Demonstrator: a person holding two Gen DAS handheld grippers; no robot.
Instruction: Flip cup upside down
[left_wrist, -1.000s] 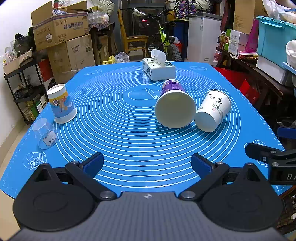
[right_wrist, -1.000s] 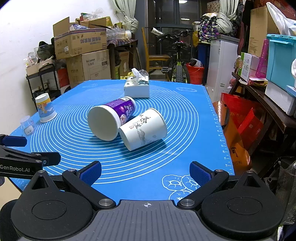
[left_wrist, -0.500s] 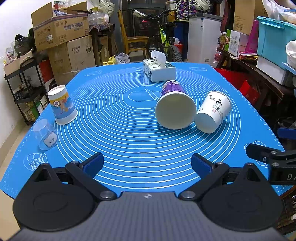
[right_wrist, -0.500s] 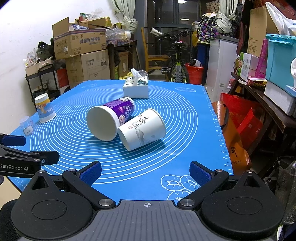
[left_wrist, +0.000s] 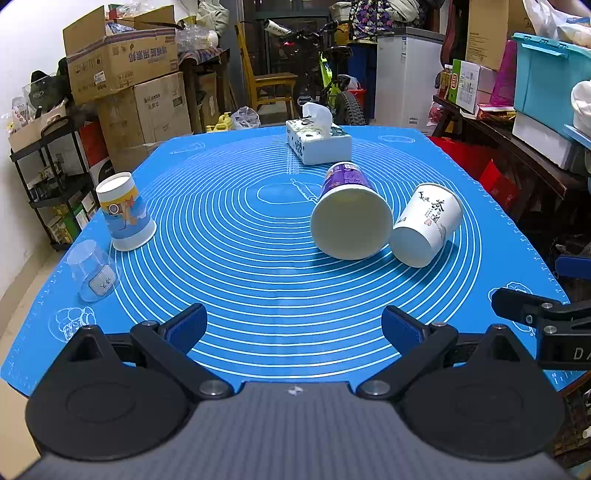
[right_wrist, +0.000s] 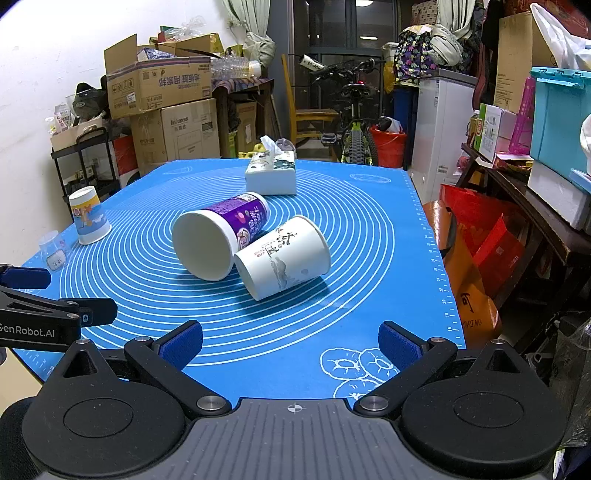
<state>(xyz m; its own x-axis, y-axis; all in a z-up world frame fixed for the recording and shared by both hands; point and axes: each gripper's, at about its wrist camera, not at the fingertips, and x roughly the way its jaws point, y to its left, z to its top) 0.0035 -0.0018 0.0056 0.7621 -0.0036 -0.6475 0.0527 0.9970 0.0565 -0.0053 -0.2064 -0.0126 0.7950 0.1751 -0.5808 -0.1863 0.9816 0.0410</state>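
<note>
Two paper cups lie on their sides, touching, mid-mat: a purple-printed cup (left_wrist: 351, 218) (right_wrist: 221, 236) and a white cup with black script (left_wrist: 426, 225) (right_wrist: 284, 256), both mouths toward me. A blue-and-yellow cup (left_wrist: 125, 218) (right_wrist: 88, 221) stands upside down at the left, with a clear plastic cup (left_wrist: 94, 275) (right_wrist: 55, 251) upside down nearer. My left gripper (left_wrist: 293, 328) is open and empty near the front edge. My right gripper (right_wrist: 291, 345) is open and empty, to the right of the left one.
A blue silicone mat (left_wrist: 258, 280) covers the table. A tissue box (left_wrist: 317, 144) (right_wrist: 271, 177) stands at the back centre. Boxes, shelves, a chair and a bicycle crowd the room behind. Red bags (right_wrist: 480, 251) and a cluttered bench stand by the right edge.
Both grippers have edged slightly forward toward the lying cups. The cups have not moved and both grippers stay open.
</note>
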